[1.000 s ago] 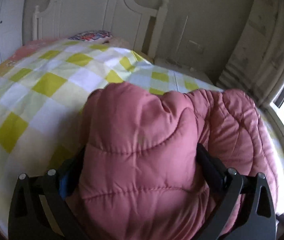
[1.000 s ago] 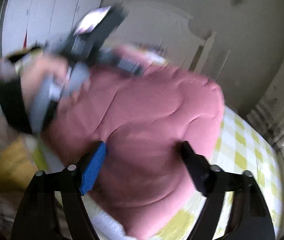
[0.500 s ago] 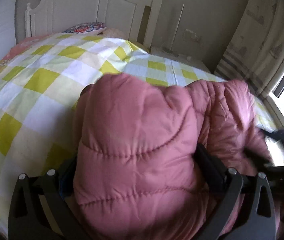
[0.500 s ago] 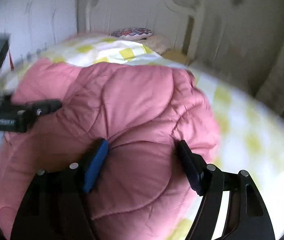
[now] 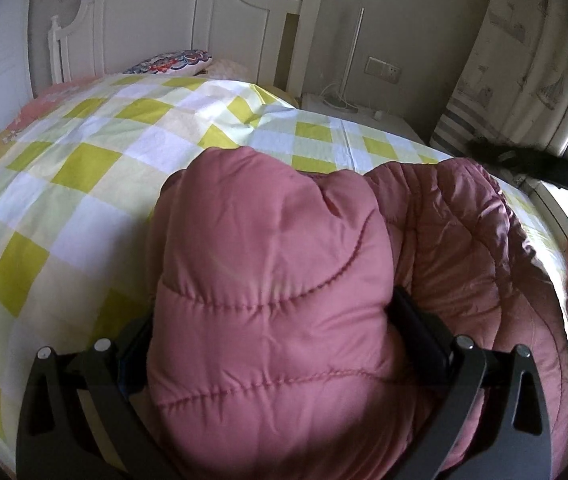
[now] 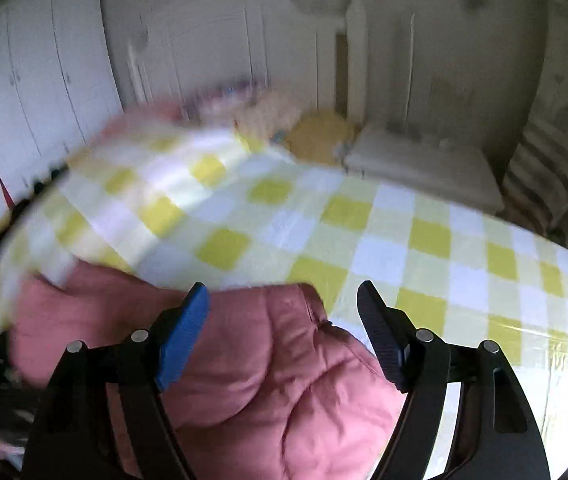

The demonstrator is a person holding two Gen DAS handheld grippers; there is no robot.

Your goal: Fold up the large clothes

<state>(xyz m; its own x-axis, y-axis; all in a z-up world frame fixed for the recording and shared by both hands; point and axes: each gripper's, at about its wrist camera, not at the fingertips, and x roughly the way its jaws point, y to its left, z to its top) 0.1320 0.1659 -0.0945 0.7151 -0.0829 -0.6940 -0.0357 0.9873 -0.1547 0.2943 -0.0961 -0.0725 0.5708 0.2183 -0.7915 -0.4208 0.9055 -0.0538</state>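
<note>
Looking along my left gripper (image 5: 276,344), I see its jaws spread wide and pressed into a thick fold of the pink padded jacket (image 5: 284,280), which bulges up between them and spills off to the right of the fingers. Ahead lies the checked bedspread (image 5: 84,184), with the white headboard (image 5: 188,20) beyond. In the right wrist view, my right gripper (image 6: 284,332) stands fairly wide; the jacket (image 6: 276,380) sits between and below its fingers, though with the blur I cannot tell whether the pads bite. The jacket looks bundled, not flat, so I judge the folding only partly done.
</note>
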